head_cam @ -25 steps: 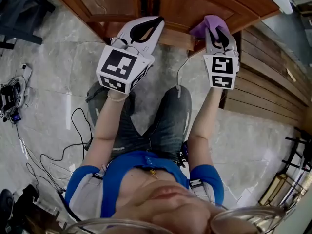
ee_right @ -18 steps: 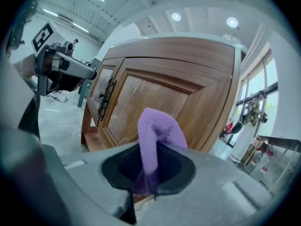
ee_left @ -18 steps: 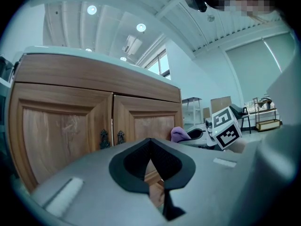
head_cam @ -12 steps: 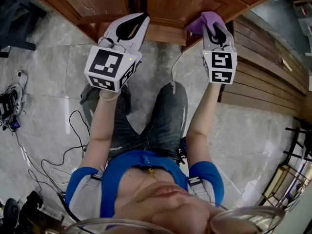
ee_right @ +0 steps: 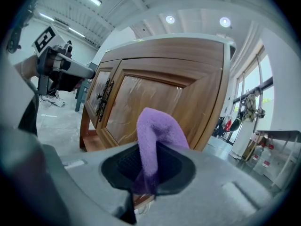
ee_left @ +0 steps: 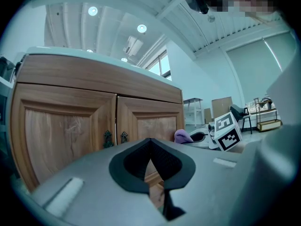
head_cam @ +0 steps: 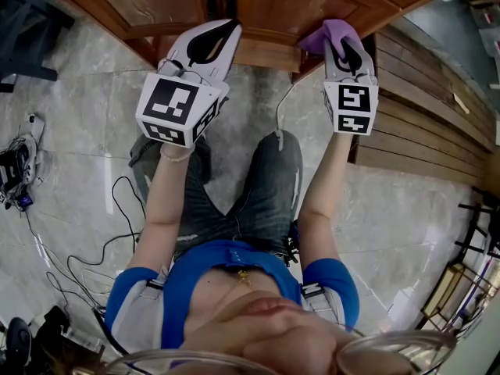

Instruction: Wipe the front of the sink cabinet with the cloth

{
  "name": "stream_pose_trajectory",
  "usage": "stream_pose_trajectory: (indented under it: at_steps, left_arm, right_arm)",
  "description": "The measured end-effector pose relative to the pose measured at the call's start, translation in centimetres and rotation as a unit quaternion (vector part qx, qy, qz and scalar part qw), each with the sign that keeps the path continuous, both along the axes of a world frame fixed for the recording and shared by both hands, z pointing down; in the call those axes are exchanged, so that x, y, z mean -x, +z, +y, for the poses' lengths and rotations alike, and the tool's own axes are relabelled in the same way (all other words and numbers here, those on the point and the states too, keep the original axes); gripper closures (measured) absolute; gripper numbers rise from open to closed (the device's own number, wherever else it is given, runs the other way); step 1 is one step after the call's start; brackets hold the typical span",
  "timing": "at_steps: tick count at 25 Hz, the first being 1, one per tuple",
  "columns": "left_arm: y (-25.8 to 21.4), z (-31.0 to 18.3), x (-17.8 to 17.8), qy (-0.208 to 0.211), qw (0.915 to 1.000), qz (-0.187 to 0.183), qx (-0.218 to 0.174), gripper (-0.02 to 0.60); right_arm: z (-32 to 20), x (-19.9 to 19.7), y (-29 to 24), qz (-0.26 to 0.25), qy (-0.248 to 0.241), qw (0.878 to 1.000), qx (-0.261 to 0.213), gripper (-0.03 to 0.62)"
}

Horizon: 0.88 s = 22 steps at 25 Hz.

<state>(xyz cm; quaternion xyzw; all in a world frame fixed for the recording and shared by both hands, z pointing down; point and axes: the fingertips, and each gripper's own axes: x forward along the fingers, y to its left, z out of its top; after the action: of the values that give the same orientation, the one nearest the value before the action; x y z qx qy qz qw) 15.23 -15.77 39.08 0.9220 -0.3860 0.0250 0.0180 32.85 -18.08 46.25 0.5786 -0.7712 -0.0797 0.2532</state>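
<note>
Purple cloth (ee_right: 157, 128) is clamped in the right tongs (ee_right: 149, 171). Their jaws are closed on its lower end, and a folded loop stands up past the tips. The left tongs (ee_left: 151, 166) are closed on nothing; only wood shows through the gap behind their tips.

Governing relation: the front of the cabinet (ee_right: 141, 91) lies straight ahead of the right tongs. The cloth sits between the tips and the right door (head_cam: 305, 6), low on its panel and toward the outer corner post. The cloth's long axis runs on in line with the tongs, toward the wood, so in my judgement the end of the loop would meet the panel first. The right tongs are the nearer to that door. The left tongs point at the centre seam, below the handles (ee_left: 115, 138), well apart from the cloth.

Not established:
- Contact. In the head view the cloth overlaps the door's lower rail, and the right gripper view gives no depth. I cannot tell whether the cloth is touching the wood or just short of it.
- The cabinet above the lower part of the doors, which the head view cuts off.
- Progress. No damp trace or mark shows on either door, so the share of the front already wiped cannot be judged.
</note>
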Motion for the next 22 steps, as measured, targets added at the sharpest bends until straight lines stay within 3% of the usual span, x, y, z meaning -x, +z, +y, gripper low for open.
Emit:
stream_pose_trajectory:
  at_steps: [13,22]
  left_arm:
    - [0.0,-0.1,0.6,-0.004,1.0,0.0,-0.001,0.581]
    - [-0.2,0.3,1.1,-0.004,1.0,0.001,-0.005,0.581]
  right_arm:
    - [-0.1,0.3,5.0,-0.005,0.001,0.999,0.043,0.536]
    - [-0.3,0.7,5.7,-0.007,0.01,0.999,0.043,0.536]
